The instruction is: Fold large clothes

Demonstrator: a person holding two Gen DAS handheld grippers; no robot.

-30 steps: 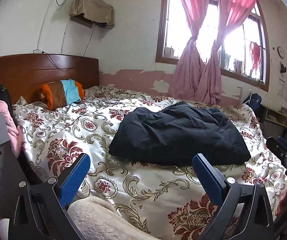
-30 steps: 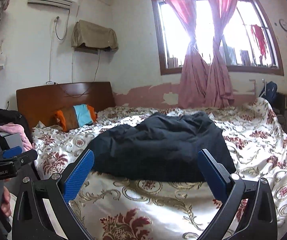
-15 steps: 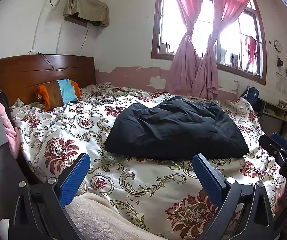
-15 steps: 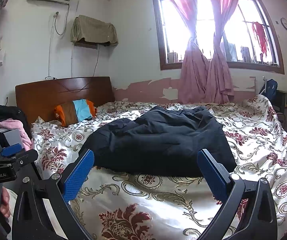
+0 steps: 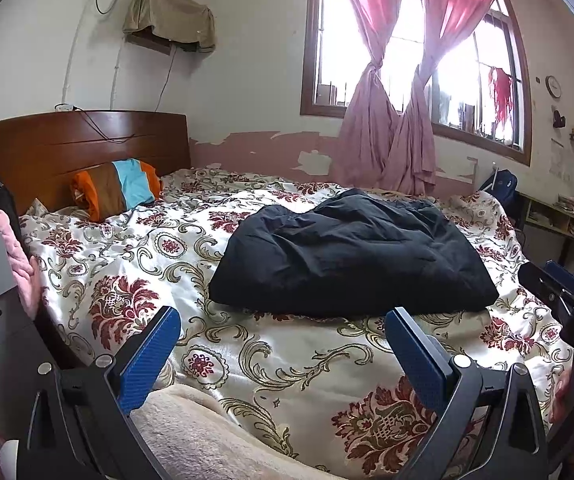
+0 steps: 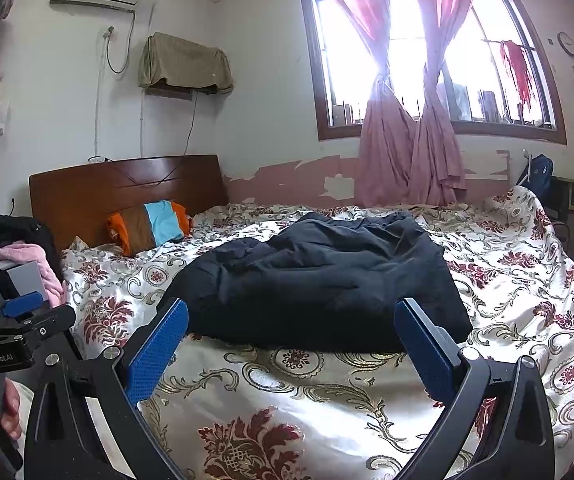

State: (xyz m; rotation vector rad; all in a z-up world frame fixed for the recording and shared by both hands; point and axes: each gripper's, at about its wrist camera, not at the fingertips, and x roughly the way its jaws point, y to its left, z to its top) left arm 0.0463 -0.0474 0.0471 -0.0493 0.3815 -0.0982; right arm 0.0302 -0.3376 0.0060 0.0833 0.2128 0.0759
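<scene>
A large dark navy padded garment (image 5: 351,256) lies bunched in the middle of the bed; it also shows in the right wrist view (image 6: 323,276). My left gripper (image 5: 283,324) is open and empty, held over the bed's near edge, short of the garment. My right gripper (image 6: 291,320) is open and empty, just in front of the garment's near edge. The right gripper's body shows at the right edge of the left wrist view (image 5: 567,300); the left gripper's body shows at the left edge of the right wrist view (image 6: 19,328).
The bed carries a white floral quilt (image 5: 127,264) with a striped orange and blue pillow (image 5: 119,188) by the wooden headboard (image 5: 87,148). A beige blanket (image 5: 191,432) lies at the near edge. Pink and black clothes (image 6: 27,256) pile at the left. A shelf (image 5: 559,220) stands at the right.
Both grippers have dropped a little and moved slightly closer to the bed, so the garment sits higher in both views. Both stay open.
</scene>
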